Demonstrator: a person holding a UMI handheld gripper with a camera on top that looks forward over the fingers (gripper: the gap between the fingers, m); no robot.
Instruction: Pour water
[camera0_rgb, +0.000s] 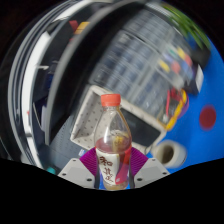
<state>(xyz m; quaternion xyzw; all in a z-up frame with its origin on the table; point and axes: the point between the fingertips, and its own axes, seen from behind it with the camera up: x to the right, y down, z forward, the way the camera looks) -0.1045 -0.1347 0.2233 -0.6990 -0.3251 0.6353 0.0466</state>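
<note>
Holding tight, the gripper (110, 168) squeezed a bottle (111, 140) between both pads (90, 163). It had an orange cap (110, 100) — and stood upright.

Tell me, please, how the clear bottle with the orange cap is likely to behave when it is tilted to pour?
The bottle looks thin-walled, so it may flex between the jaws. Its smooth, round body could slip or twist. The orange cap appears on, so nothing should pour.
</note>
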